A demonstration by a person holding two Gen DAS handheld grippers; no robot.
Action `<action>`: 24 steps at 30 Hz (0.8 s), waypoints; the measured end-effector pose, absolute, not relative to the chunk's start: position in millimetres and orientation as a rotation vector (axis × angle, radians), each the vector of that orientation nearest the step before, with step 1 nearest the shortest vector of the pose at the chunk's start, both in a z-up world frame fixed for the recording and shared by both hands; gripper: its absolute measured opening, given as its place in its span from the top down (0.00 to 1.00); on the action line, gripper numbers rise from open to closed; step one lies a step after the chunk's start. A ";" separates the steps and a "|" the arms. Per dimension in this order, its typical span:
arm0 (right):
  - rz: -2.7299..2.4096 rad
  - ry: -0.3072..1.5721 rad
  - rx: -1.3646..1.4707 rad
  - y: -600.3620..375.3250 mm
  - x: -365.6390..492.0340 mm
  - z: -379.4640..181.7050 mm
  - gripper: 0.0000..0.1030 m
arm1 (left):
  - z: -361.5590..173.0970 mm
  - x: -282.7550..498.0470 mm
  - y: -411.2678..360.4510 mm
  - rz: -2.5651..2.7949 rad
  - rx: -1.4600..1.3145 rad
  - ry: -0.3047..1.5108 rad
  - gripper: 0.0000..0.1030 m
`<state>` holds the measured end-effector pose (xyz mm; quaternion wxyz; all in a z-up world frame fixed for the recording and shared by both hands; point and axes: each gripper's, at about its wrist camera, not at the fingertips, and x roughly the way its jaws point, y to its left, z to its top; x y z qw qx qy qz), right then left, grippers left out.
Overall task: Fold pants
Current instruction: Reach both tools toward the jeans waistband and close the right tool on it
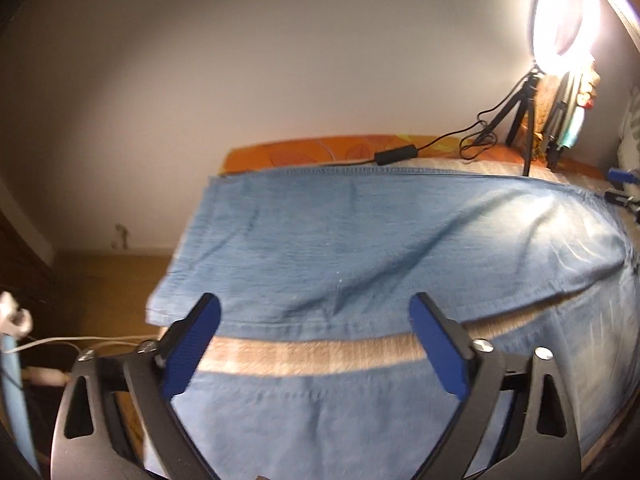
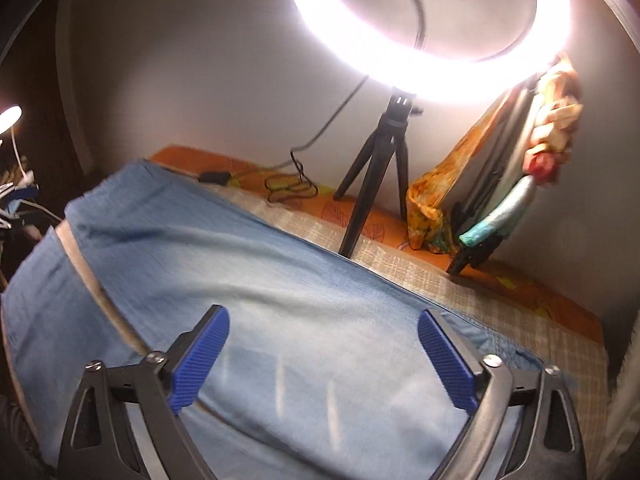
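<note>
Light blue denim pants (image 1: 360, 240) lie spread flat on a bed, the two legs side by side with a strip of pale checked cover (image 1: 320, 354) showing between them. My left gripper (image 1: 316, 312) is open and empty, hovering just above the near edge of the far leg. In the right wrist view the pants (image 2: 240, 272) fill the lower frame. My right gripper (image 2: 324, 324) is open and empty above the cloth. The other gripper's blue tips (image 1: 622, 178) show at the right edge of the left wrist view.
A lit ring light (image 2: 424, 24) on a black tripod (image 2: 376, 176) stands on the bed's far side by the wall, its cable and controller (image 1: 394, 156) trailing along the orange sheet (image 1: 320, 150). Hanging clothes (image 2: 520, 152) are at the far right. The floor (image 1: 100, 280) lies left of the bed.
</note>
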<state>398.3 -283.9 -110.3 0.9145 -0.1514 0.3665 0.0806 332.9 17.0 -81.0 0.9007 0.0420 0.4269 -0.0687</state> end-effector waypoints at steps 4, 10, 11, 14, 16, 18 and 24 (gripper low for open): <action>0.197 0.821 -0.344 -291.9 442.0 -136.4 0.18 | -96.8 364.3 21.3 -0.177 0.006 0.918 0.27; 0.218 0.853 -0.370 -304.0 491.8 -167.1 0.18 | -123.8 402.7 4.2 -0.188 0.051 0.956 0.29; 0.215 0.855 -0.371 -306.9 498.7 -170.0 0.18 | -127.9 408.2 2.8 -0.185 0.051 0.964 0.29; 0.232 0.874 -0.359 -317.8 519.9 -177.6 0.18 | -140.1 422.5 -0.4 -0.176 0.053 0.983 0.29; 0.249 0.885 -0.358 -323.8 530.2 -183.1 0.18 | -147.7 429.3 -3.4 -0.175 0.066 0.992 0.29; 0.279 0.904 -0.350 -329.2 536.3 -188.5 0.18 | -155.6 435.9 -5.7 -0.174 0.069 1.003 0.29; 0.342 0.950 -0.323 -334.6 537.3 -198.1 0.18 | -170.7 448.8 -2.6 -0.171 0.050 1.010 0.29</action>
